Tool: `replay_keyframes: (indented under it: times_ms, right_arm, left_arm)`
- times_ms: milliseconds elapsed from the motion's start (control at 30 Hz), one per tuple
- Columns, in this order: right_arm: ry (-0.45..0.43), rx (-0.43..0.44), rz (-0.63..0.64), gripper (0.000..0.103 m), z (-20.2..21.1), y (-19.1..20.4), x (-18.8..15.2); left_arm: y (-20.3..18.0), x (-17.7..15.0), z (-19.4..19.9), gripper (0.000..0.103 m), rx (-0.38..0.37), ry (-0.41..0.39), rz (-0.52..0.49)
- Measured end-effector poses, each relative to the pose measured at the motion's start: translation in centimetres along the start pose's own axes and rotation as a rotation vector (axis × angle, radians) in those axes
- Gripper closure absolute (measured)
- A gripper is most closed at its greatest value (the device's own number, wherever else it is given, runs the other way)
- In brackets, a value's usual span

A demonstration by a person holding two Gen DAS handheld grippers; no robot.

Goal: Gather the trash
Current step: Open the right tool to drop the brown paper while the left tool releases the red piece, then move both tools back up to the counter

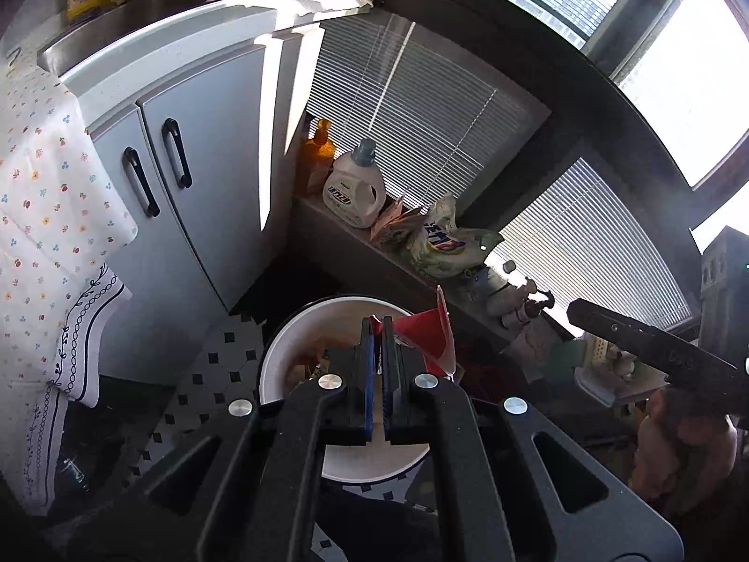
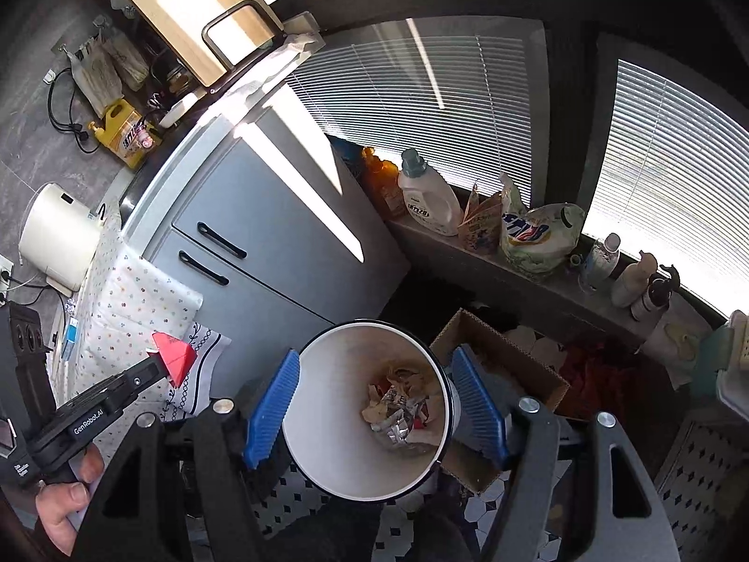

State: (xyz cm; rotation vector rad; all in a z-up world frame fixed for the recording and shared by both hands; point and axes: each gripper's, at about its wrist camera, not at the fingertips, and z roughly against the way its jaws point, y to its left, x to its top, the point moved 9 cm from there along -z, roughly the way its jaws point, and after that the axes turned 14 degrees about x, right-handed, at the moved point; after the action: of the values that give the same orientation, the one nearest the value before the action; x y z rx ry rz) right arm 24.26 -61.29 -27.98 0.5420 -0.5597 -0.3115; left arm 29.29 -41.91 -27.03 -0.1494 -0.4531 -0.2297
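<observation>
- Red paper scrap (image 1: 428, 337): pinched in the closed left tongs (image 1: 378, 328), held above the white bin's near rim.
- White bin (image 2: 327, 403): stands on the tiled floor beside the grey cabinet (image 2: 281, 253); crumpled wrappers (image 2: 402, 412) lie at its bottom.
- Right tongs (image 2: 374, 403): spread wide, holding nothing, either side of the bin.
- Advice: centre the scrap over the bin's mouth before releasing, since a light sheet may drift toward the cardboard box (image 2: 496, 360) next to the bin.

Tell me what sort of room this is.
Probably a home kitchen or utility corner: a steel sink set in a counter over grey cabinets, a cutting board on the counter, and detergent bottles lined along the ledge under the window blinds.
</observation>
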Motion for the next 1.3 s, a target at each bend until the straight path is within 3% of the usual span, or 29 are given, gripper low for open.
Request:
replay_keyframes:
  times_ms: [67, 133, 200, 333, 433, 700, 1000, 1300]
  right_arm:
    - [-0.003, 0.001, -0.01, 0.036, 0.2, -0.2, 0.0]
    - [-0.009, -0.001, -0.023, 0.036, 0.5, -0.6, -0.1]
    - [-0.016, -0.003, -0.025, 0.036, 0.7, -0.6, -0.2]
    - [-0.014, 0.001, -0.021, 0.036, 0.5, -0.3, -0.2]
    - [-0.001, 0.013, -0.007, 0.036, -0.1, 0.3, -0.1]
    - [0.04, 0.07, 0.077, 0.032, -2.8, 4.8, 0.4]
    - [0.099, 0.16, 0.22, 0.027, -6.5, 13.2, 1.2]
    - [0.136, 0.269, 0.384, 0.014, -10.1, 24.8, 1.8]
  left_arm:
    - [-1.1, -0.2, -0.4, 0.099, -0.025, 0.019, -0.018]
    - [-2.2, -0.5, -0.7, 0.088, -0.1, 0.054, -0.013]
    - [-2.5, -0.5, -0.6, 0.047, -0.128, 0.053, 0.004]
    - [-1.5, -0.3, -0.4, 0.046, -0.117, 0.039, 0.029]
    - [0.4, 0.1, 0.2, 0.035, -0.088, 0.01, 0.063]
    - [8.0, 0.5, 2.3, 0.026, 0.026, -0.047, 0.19]
    - [18.9, -0.5, 6.6, 0.02, 0.187, -0.126, 0.368]
    - [29.5, -2.9, 12.2, 0.014, 0.329, -0.206, 0.545]
